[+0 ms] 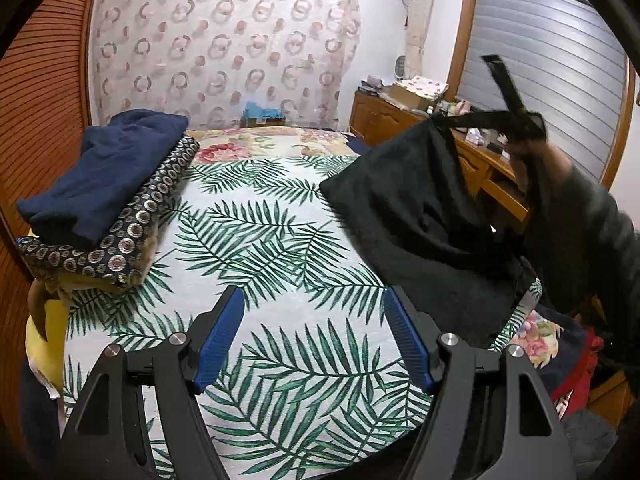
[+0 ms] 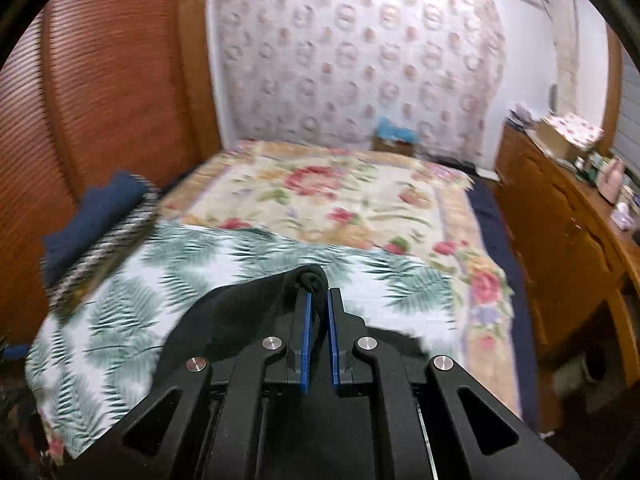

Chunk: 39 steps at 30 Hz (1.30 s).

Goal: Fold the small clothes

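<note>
A black garment (image 1: 424, 208) hangs in the air at the right of the left wrist view, held up by my right gripper (image 1: 520, 120). In the right wrist view my right gripper (image 2: 317, 300) is shut on a bunched edge of the black garment (image 2: 240, 312), which drapes down to the left over the palm-leaf cloth (image 2: 120, 312). My left gripper (image 1: 314, 300) is open and empty, low over the palm-leaf cloth (image 1: 280, 240), to the left of the hanging garment.
A stack of folded clothes, navy (image 1: 104, 176) on top of a circle-patterned piece (image 1: 132, 224), sits at the left of the bed. A floral bedspread (image 2: 340, 200) lies beyond. A wooden dresser (image 2: 560, 232) stands on the right. Loose clothes (image 1: 560, 352) lie lower right.
</note>
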Available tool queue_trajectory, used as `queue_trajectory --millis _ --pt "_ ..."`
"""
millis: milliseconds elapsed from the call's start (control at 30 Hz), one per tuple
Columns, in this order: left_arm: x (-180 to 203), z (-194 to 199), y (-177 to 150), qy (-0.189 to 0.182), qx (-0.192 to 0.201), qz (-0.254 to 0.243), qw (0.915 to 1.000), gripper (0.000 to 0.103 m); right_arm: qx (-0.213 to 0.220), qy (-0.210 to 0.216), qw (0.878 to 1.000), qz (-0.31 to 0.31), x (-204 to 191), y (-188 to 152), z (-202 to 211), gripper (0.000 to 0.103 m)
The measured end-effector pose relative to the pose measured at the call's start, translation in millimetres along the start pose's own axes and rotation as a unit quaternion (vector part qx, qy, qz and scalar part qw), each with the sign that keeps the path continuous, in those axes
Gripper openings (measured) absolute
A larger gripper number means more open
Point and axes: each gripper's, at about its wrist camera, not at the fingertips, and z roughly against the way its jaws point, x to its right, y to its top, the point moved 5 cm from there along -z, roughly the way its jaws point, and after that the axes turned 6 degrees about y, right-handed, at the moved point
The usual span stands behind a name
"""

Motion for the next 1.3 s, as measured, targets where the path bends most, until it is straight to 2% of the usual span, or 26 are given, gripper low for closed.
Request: queue_trajectory --millis 67,267,333,367,400,500,633,733,833,967,1133,1300 --pt "3.7 -2.5 -1.8 -0.002 -0.003 -0.003 1.0 0.073 -0.017 -0.02 1.0 -0.008 17.1 4.3 -14.0 0.007" --pt "10.7 -11.8 -6.9 -0.006 -0.017 -0.01 0.9998 0.073 -0.041 -0.066 0.997 -0.023 25.3 23.0 -54.3 0.008" --pt "12.6 -14.1 -9.2 -0.008 -0.02 -0.012 0.9997 0.073 -0.071 -0.066 0.995 -0.032 21.5 24.0 -67.2 0.021" --pt "14.2 -15.0 -10.1 -0.009 -0.021 -0.014 0.9996 0.073 -0.081 -0.077 0.993 -0.033 23.3 21.3 -68.3 0.034" --pt "15.9 -16.2 -10.8 -0.01 -0.022 -0.015 0.9996 0.073 -0.078 -0.081 0.993 -0.031 23.6 19.5 -65.3 0.043" --pt "21.0 -19.8 -11.9 -0.015 -0.026 -0.018 0.9994 0.073 -0.068 -0.064 0.995 -0.027 25.4 17.9 -40.4 0.043" --pt "32.7 -25.8 -11.8 -0.023 -0.03 -0.024 0.999 0.073 -0.071 -0.033 0.997 -0.003 12.4 -14.9 4.7 0.043" --pt "45.2 -31.8 -10.1 -0.031 -0.032 -0.032 0.9985 0.073 -0.072 -0.003 0.997 0.006 -7.2 -53.2 31.8 0.043" --pt "61.6 -41.0 -9.7 -0.04 -0.04 -0.044 0.9974 0.073 -0.085 0.028 0.996 -0.018 -13.8 -94.8 47.2 0.043" --pt "85.0 -55.8 -9.2 -0.047 -0.048 -0.066 0.9955 0.073 -0.096 0.049 0.992 -0.071 -12.0 -146.2 43.1 0.043" --pt "114.4 -76.5 -11.3 -0.065 -0.064 -0.085 0.9922 0.073 -0.07 0.08 0.985 -0.135 -3.3 -171.1 46.1 0.043" --pt "141.3 -91.5 -24.1 -0.084 -0.086 -0.097 0.988 0.073 -0.069 0.084 0.983 -0.147 -1.8 -178.1 44.5 0.043"
